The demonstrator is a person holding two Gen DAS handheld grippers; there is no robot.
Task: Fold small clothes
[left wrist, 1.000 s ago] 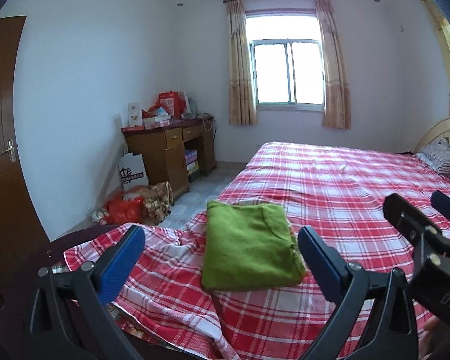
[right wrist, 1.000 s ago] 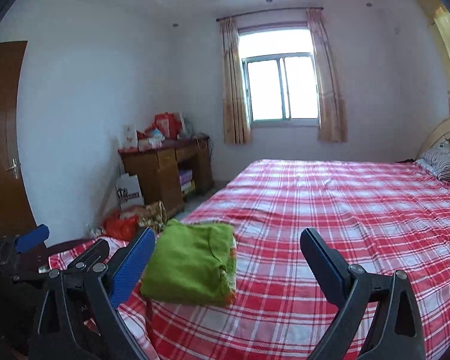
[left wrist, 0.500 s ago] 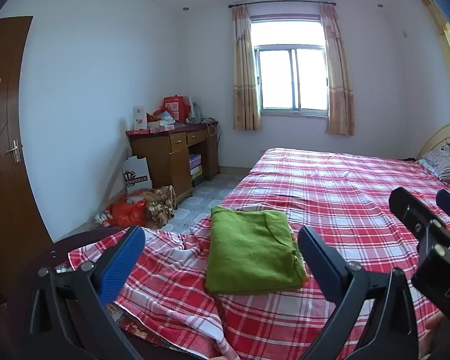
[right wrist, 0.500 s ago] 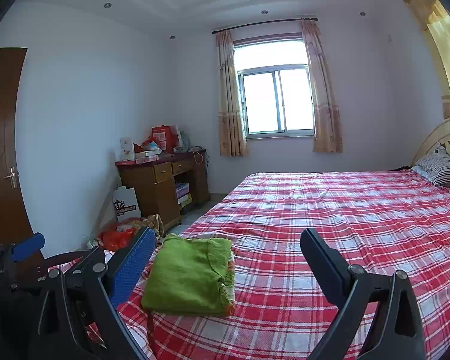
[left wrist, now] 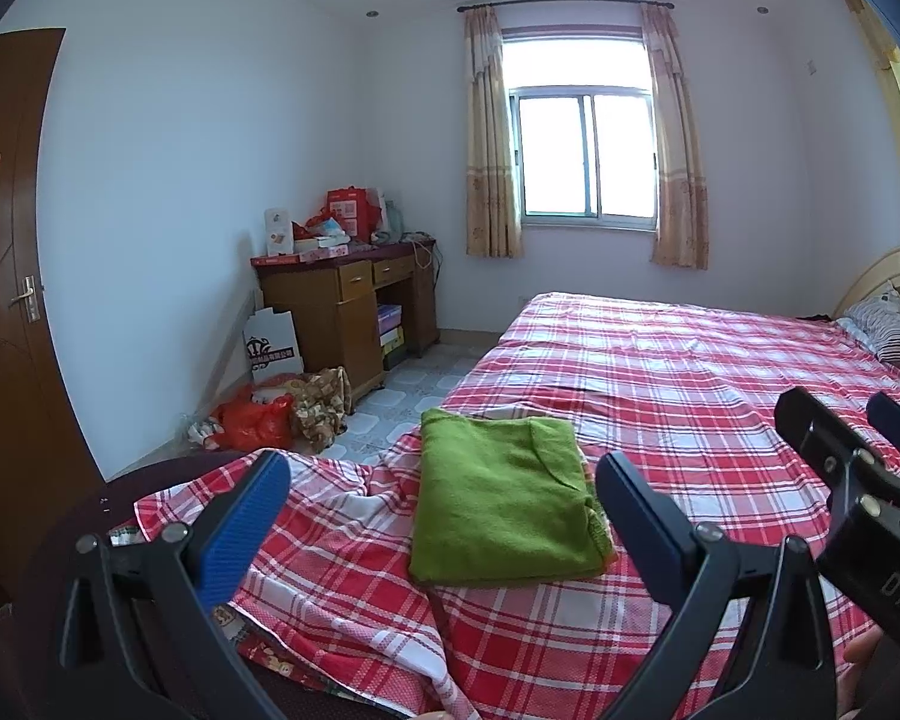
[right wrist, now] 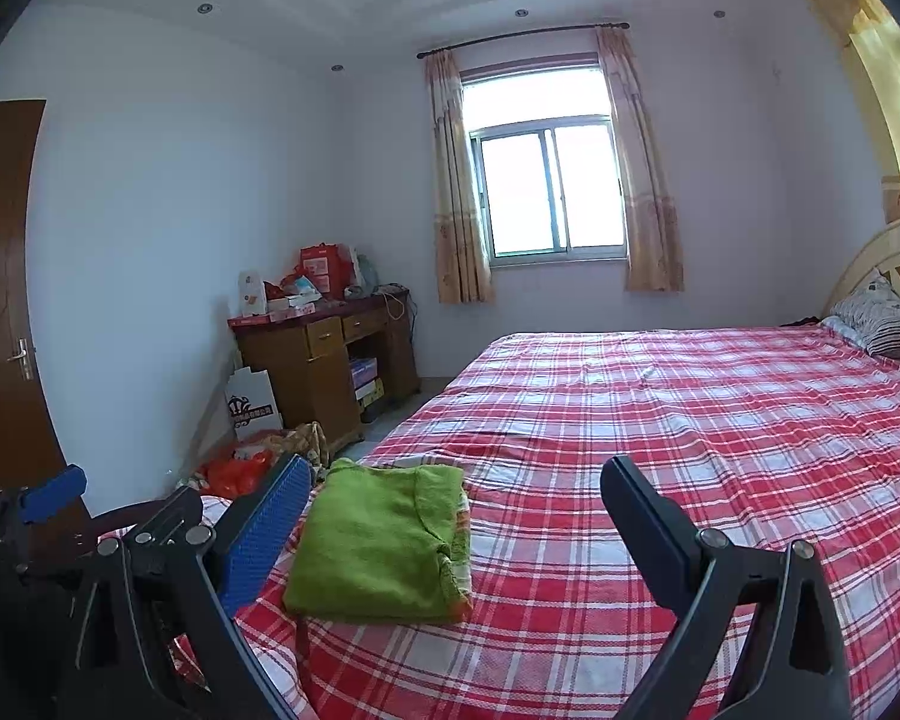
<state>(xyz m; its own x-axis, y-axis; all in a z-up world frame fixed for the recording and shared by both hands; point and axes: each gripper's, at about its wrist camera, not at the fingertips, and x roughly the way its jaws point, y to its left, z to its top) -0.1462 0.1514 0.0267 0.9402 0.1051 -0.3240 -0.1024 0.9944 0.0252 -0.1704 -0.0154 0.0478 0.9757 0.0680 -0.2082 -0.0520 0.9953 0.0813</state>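
Both claws are spread wide and grip nothing. Seen from its own wrist camera, the left gripper (left wrist: 435, 501) hangs above the near corner of the bed with its blue-padded fingers (left wrist: 243, 525) well apart, and the folded green garment (left wrist: 501, 501) shows in the gap between them, lower down and clear of both pads. At that view's right edge the right gripper (left wrist: 852, 438) shows from the side. In its own camera the right gripper (right wrist: 453, 510) is likewise spread, one ribbed blue pad at the left and a dark finger at the right; the garment lies just beside the left pad in the picture, not touched by it.

The garment is a small knitted top in bright green, folded into a neat, thick rectangle. A curved neckline seam runs across its upper face, and a bit of orange trim peeks out at the near right corner. It lies flat on the red and white checked bedsheet (left wrist: 660, 396), close to the bed's near left corner, where the sheet is rumpled. Its long axis runs from the grippers away toward the far wall with the window (right wrist: 549, 192), and its short edges face the cameras and that wall.

A wooden desk (left wrist: 345, 306) stands against the left wall beyond the bed.
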